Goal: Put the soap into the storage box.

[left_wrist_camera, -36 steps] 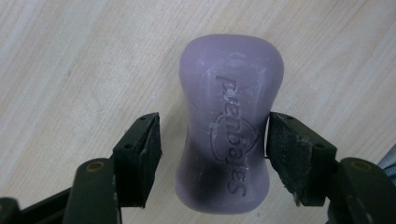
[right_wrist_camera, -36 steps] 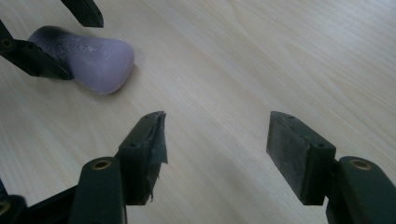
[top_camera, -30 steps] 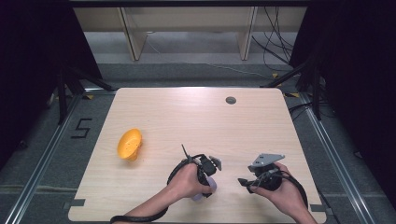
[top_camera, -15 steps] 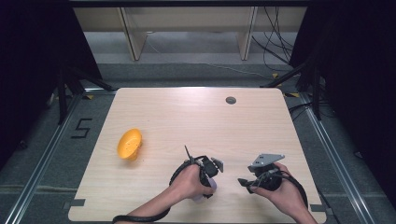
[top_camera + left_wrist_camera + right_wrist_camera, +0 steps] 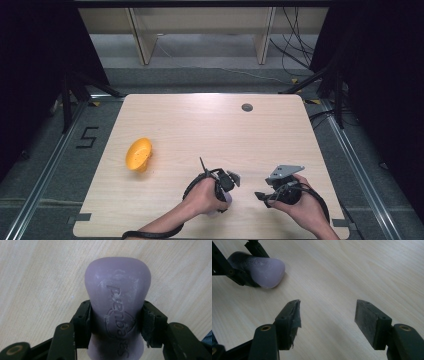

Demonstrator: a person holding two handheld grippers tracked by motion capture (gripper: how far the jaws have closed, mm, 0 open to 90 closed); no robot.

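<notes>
The left gripper point(image 5: 115, 322) is clamped on a pale purple bar of soap point(image 5: 117, 297). In the left gripper view its two black jaws press against the narrower lower part of the bar, one on each side, and the rounded wider end reaches out beyond them over the light wood counter point(image 5: 32, 277). Raised lettering and a round emblem run along the bar's upper face, with some whitish scuffing near the top.

In the high view the left gripper point(image 5: 223, 186) sits near the front edge of the counter point(image 5: 200, 125), slightly right of the middle, with the person's left hand point(image 5: 202, 196) wrapped around it; a sliver of the soap point(image 5: 226, 198) shows just under the gripper.

The right gripper point(image 5: 327, 317) is spread wide with nothing between its jaws, just bare wood beneath. From its view the soap point(image 5: 265, 268) lies off to the upper left, low over the counter, held by the other gripper's black jaws. In the high view the right gripper point(image 5: 265, 196) is just beside the left one, apart from it, in the right hand point(image 5: 300, 205).

An orange bowl-like object point(image 5: 138, 154) lies tipped on its side well to the left. A small dark round grommet point(image 5: 247, 107) sits near the counter's far edge.
</notes>
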